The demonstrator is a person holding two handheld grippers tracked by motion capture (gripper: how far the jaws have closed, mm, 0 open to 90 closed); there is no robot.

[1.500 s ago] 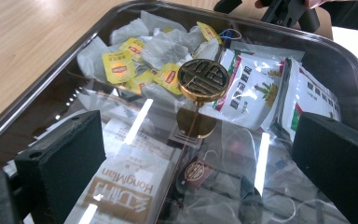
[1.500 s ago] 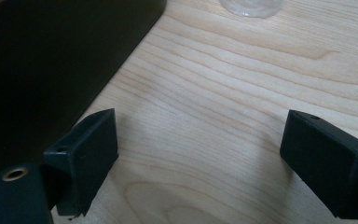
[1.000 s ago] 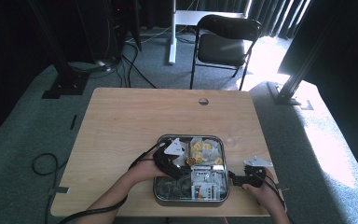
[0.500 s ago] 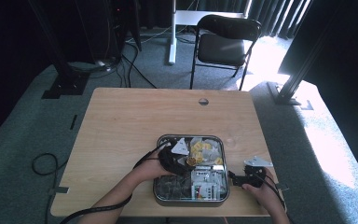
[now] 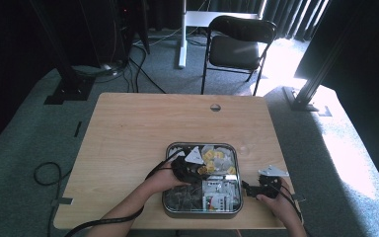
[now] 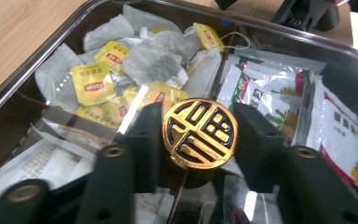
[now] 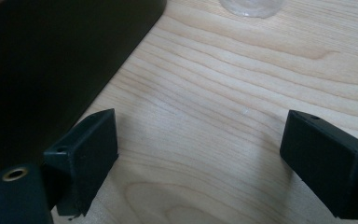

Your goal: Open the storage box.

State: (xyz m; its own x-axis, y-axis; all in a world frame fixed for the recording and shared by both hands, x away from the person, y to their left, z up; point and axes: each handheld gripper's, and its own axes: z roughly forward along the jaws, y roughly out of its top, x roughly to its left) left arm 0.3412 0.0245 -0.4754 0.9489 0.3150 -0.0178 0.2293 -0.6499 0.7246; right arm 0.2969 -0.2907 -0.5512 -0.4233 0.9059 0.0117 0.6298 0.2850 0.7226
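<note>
A person's two forearms come in from the bottom edge of the high view, each hand holding a gripper at a wooden table (image 5: 143, 128).

The left hand (image 5: 165, 180) reaches in from the lower middle of the frame and angles up and right over a lidded tin (image 5: 170, 210) that sits in the lower centre. The left gripper (image 5: 190, 168) rests over the upper left part of the tin. In the left gripper view its jaws have just been closing and now stand pressed on either side of a round black-and-gold knob (image 6: 200, 133), which sits in the centre of that frame on the tin's clear lid (image 6: 65, 154).

The right hand (image 5: 276, 202) lies at the lower right of the high view, just beside the tin's right edge. The right gripper (image 5: 269, 185) points up the frame. In the right gripper view its jaws stand wide apart, with bare wood between them and the tin's dark wall at the upper left.

Through the lid the tin shows compartments. Tea bags (image 6: 144, 60) with yellow tags fill the upper left of the left gripper view. White sachets (image 6: 279, 98) with green and red print lie at the right. Paper packets (image 6: 46, 158) lie at the lower left.
</note>
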